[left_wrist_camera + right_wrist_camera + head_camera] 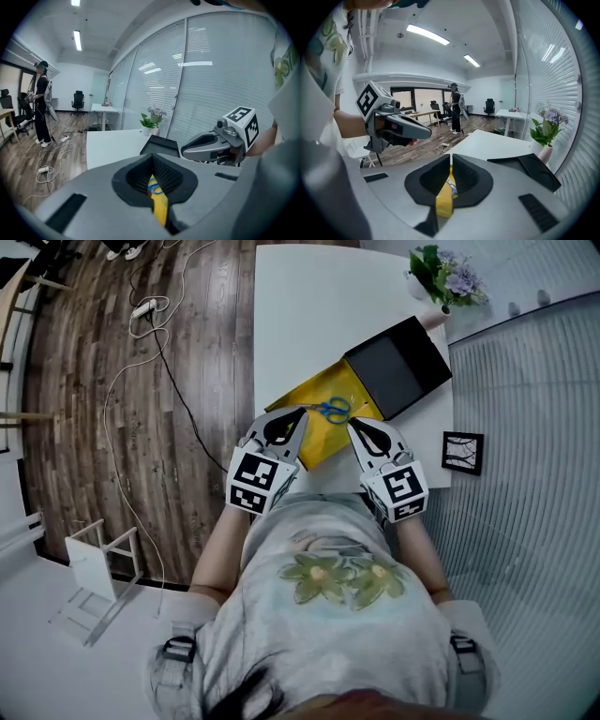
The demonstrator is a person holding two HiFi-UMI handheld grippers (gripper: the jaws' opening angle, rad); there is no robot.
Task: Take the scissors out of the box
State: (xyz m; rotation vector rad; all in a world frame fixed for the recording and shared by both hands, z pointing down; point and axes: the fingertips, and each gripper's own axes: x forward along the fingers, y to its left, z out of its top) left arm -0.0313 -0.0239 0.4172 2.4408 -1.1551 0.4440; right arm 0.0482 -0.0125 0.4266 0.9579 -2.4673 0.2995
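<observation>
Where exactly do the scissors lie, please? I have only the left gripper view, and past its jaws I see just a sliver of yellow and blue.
Observer: In the head view, the blue-handled scissors lie inside the open yellow box, toward its far end, near the black lid.
Operator: Thank you. How do the two grippers stand relative to the box?
Observer: The left gripper and right gripper point into it from the near side, one on each side of the scissors.
Operator: Is the right gripper holding anything?
Observer: No. The right gripper view shows its jaws together with nothing between them.
</observation>
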